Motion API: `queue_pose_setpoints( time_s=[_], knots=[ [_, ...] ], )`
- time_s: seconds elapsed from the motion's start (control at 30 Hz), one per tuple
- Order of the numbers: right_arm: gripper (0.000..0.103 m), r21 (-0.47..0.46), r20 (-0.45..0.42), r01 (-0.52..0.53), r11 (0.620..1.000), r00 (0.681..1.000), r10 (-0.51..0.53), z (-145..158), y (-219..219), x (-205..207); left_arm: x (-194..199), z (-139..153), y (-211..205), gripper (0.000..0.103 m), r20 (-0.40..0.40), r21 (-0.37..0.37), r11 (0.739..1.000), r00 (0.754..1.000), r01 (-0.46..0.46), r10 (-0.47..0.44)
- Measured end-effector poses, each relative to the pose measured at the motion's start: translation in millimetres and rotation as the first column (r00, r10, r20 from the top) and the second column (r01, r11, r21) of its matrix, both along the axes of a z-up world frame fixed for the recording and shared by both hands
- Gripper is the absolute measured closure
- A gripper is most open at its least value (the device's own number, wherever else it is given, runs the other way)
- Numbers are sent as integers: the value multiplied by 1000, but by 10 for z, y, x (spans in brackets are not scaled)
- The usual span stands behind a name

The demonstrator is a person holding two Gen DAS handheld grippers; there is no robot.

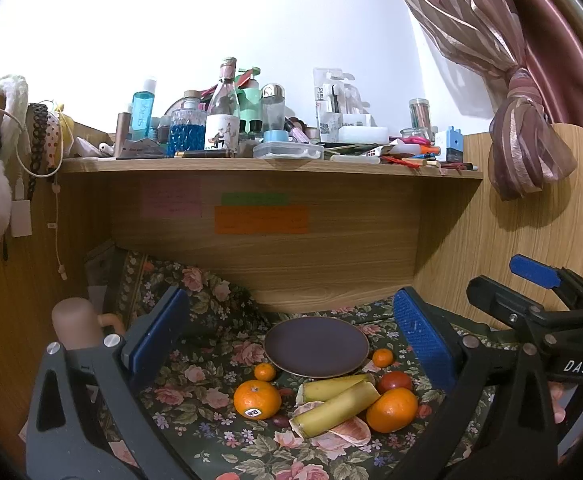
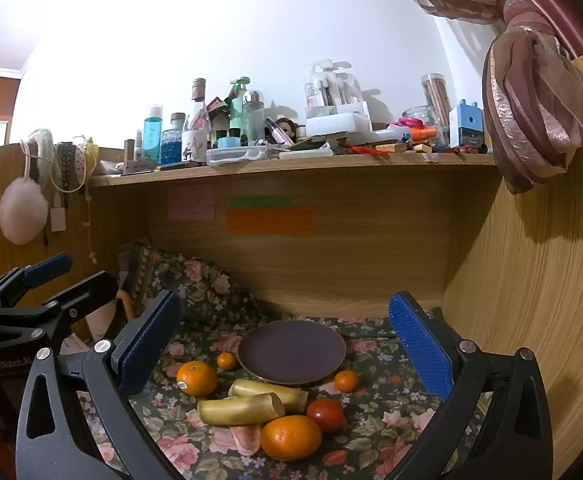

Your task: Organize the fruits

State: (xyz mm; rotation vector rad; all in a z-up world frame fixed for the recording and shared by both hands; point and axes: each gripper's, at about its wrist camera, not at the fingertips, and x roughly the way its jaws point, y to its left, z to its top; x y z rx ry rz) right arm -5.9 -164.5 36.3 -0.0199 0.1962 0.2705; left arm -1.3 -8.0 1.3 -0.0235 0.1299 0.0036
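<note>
A dark purple plate [image 1: 315, 346] [image 2: 291, 352] lies empty on the floral cloth. In front of it lie two banana pieces [image 1: 333, 402] [image 2: 247, 402], two large oranges [image 1: 257, 399] [image 1: 391, 410] [image 2: 196, 378] [image 2: 290, 437], two small tangerines [image 1: 265, 372] [image 1: 382, 358] [image 2: 227, 361] [image 2: 346, 381] and a red tomato [image 1: 394, 382] [image 2: 325, 414]. My left gripper [image 1: 287, 336] is open and empty, above and before the fruit. My right gripper [image 2: 285, 340] is open and empty too; it also shows at the right of the left wrist view [image 1: 531, 292].
The floral cloth [image 2: 375, 432] covers a desk nook with wooden walls behind and at the right [image 2: 531, 280]. A shelf [image 1: 267, 168] above holds bottles and clutter. A curtain tie [image 1: 527, 148] hangs at the right. A beige cup [image 1: 77, 322] stands at the left.
</note>
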Motion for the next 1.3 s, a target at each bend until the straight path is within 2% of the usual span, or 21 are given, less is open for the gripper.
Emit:
queue_pose_setpoints(
  time_s=[1.3],
  knots=[
    [0, 13, 11, 1, 1000, 1000, -1, 10, -4, -28, 36, -52, 16, 0, -12, -18, 1000, 1000, 15, -15]
  ],
)
